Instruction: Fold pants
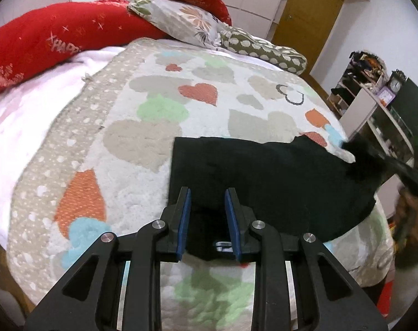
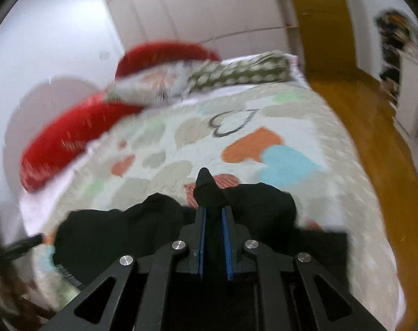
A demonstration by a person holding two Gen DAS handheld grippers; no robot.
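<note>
The black pants (image 1: 264,179) lie folded on the heart-patterned quilt (image 1: 142,115) of a bed. My left gripper (image 1: 208,193) hangs over their near edge, its jaws apart with blue pads; fabric shows between and under them, no grip visible. In the left wrist view the right gripper (image 1: 355,149) is a blurred dark shape at the pants' far right corner. In the blurred right wrist view my right gripper (image 2: 213,211) is shut on a pinched peak of the pants (image 2: 209,187), lifting it; the rest of the pants (image 2: 112,229) bunch below.
Red pillows (image 1: 51,41), a floral pillow (image 1: 181,19) and a dotted pillow (image 1: 261,49) lie at the head of the bed. A shelf with a clock (image 1: 374,93) stands right of the bed. The wooden floor (image 2: 360,127) and a yellow door (image 1: 308,8) lie beyond.
</note>
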